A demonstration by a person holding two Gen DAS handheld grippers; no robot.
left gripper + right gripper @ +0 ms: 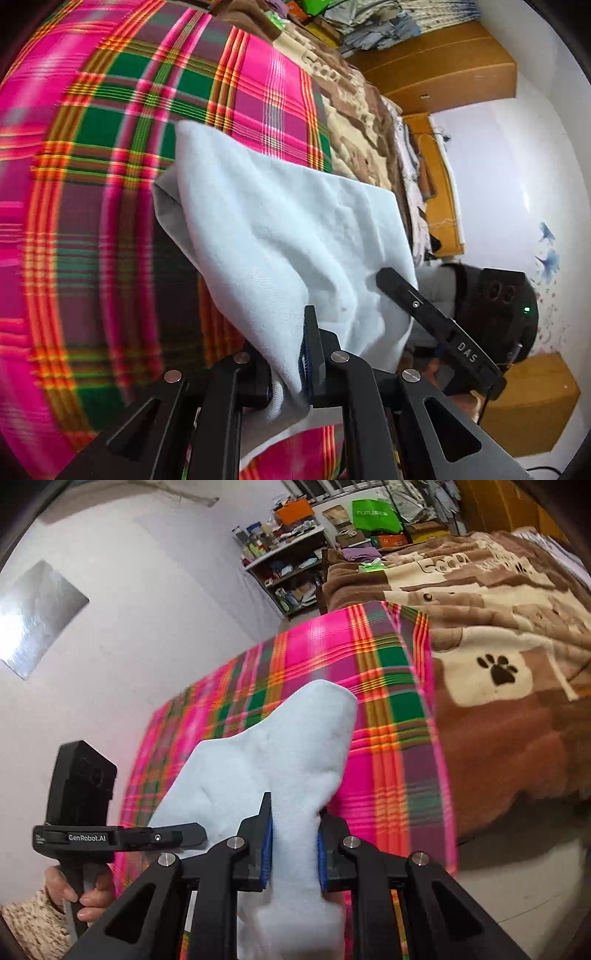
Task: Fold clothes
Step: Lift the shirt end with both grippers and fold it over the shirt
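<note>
A pale blue cloth (280, 236) hangs in the air above a pink, green and orange plaid sheet (92, 166). My left gripper (291, 373) is shut on one bunched edge of the cloth. The other gripper's black finger (410, 299) reaches into the cloth's far edge in the left wrist view. In the right wrist view, the same pale blue cloth (273, 760) runs between my blue pads, with my right gripper (293, 849) shut on it. The left gripper's body (110, 836) shows at the lower left, held by a hand (88, 893).
A brown and cream paw-print blanket (498, 646) covers the bed beyond the plaid sheet (388, 709). Cluttered shelves (288, 561) and bags stand at the far wall. Wooden furniture (443, 66) lines the wall in the left wrist view. Pale floor (517, 886) lies beside the bed.
</note>
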